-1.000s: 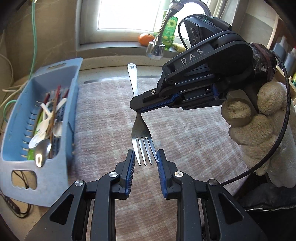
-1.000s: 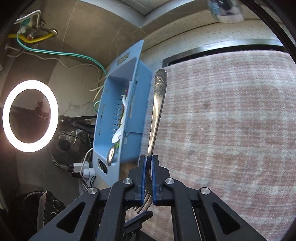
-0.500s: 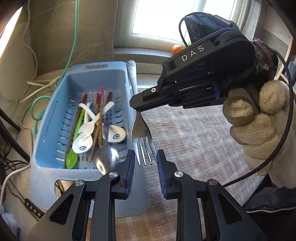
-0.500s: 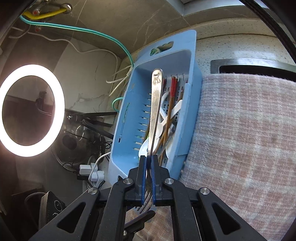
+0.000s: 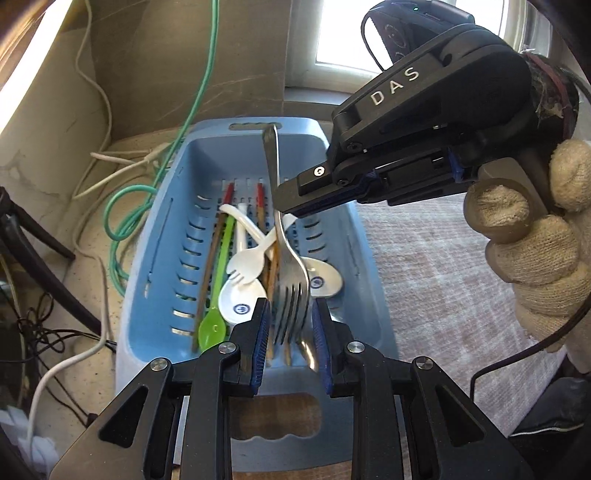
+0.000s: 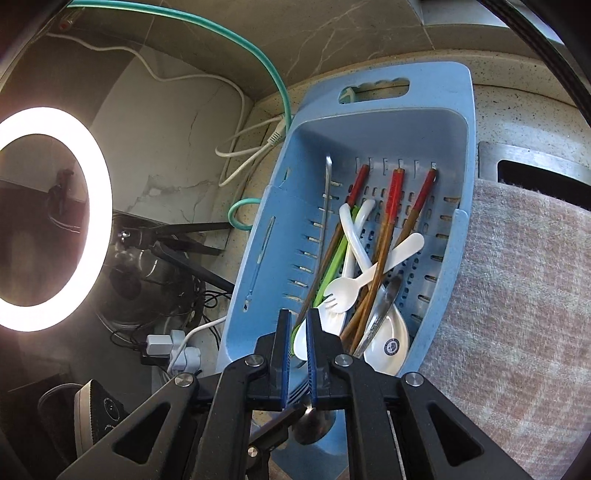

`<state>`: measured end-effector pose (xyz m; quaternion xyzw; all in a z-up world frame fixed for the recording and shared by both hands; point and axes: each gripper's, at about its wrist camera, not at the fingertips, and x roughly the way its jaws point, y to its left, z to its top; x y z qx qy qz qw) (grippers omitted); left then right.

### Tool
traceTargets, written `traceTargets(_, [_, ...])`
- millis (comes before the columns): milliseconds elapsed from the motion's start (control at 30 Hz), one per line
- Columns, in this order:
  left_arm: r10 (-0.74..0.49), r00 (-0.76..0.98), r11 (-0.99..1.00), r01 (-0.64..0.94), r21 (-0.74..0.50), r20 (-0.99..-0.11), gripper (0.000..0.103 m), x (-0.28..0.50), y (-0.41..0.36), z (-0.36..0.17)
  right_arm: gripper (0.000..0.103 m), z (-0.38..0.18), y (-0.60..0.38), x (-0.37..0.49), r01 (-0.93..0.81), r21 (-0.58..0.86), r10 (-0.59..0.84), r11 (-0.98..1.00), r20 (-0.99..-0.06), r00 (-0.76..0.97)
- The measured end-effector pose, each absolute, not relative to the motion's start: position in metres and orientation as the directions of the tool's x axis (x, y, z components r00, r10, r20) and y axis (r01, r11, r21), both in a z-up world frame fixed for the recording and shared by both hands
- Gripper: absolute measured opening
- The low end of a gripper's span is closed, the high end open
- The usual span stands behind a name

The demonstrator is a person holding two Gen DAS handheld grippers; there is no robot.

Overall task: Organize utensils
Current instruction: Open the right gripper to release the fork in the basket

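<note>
Surface: a speckled counter (image 6: pixel 517 107) below your grippers, with a pink-grey woven cloth (image 5: pixel 436 266) to the right of both. A grey marbled wall (image 5: pixel 166 55) stands ahead, a bright window (image 5: pixel 340 33) ahead and right of your left gripper (image 5: pixel 289 332). A lit ring light (image 6: pixel 44 218) glows far left of your right gripper (image 6: pixel 296 354). A green cable (image 6: pixel 236 40) and white cables (image 5: pixel 99 173) trail over the counter to the left.

Blue basket (image 5: pixel 155 295), one, directly ahead of both grippers. In it: three red-tipped chopsticks (image 6: pixel 391 206), one green spoon (image 5: pixel 212 325), one white plastic fork (image 6: pixel 347 291), two white ceramic spoons (image 6: pixel 388 339), and one metal utensil (image 6: pixel 380 306) lying among them; the exact count of pale handles is hard to tell.

Metal fork (image 5: pixel 291 288), one, over the basket. Your right gripper's jaws are opening; its handle runs between them, and you cannot tell whether the pads still press it. Your left gripper's jaws stand a little apart on either side of the tines, not touching them. Your gloved right hand (image 5: pixel 535 240) holds the right gripper
</note>
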<state>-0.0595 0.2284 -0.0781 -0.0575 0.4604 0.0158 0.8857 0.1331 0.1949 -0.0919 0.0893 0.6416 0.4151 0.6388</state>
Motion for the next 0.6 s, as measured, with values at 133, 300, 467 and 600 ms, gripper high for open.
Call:
traceTargets(133, [-0.023, 0.574, 0.990, -0.102, -0.099, -0.818, 0.022, -0.058, 0.234, -0.079, 0.020, -0.093, 0.198, 0.136, -0.418, 0.635, 0.634, 0.650, -0.756, -0.161])
traceTargets(300, [-0.025, 0.574, 0.989, -0.106, -0.104, -0.818, 0.022, -0.057, 0.236, -0.077, 0.020, -0.096, 0.191, 0.142, -0.417, 0.630, 0.631, 0.655, -0.760, -0.158])
traceTargets(467, [-0.026, 0.576, 0.988, -0.107, -0.107, -0.817, 0.022, -0.056, 0.235, -0.076, 0.020, -0.096, 0.184, 0.145, -0.417, 0.629, 0.631, 0.656, -0.760, -0.155])
traceTargets(600, [-0.023, 0.576, 0.988, -0.113, -0.107, -0.817, 0.022, -0.056, 0.234, -0.074, 0.020, -0.092, 0.181, 0.143, -0.430, 0.621, 0.628, 0.655, -0.764, -0.145])
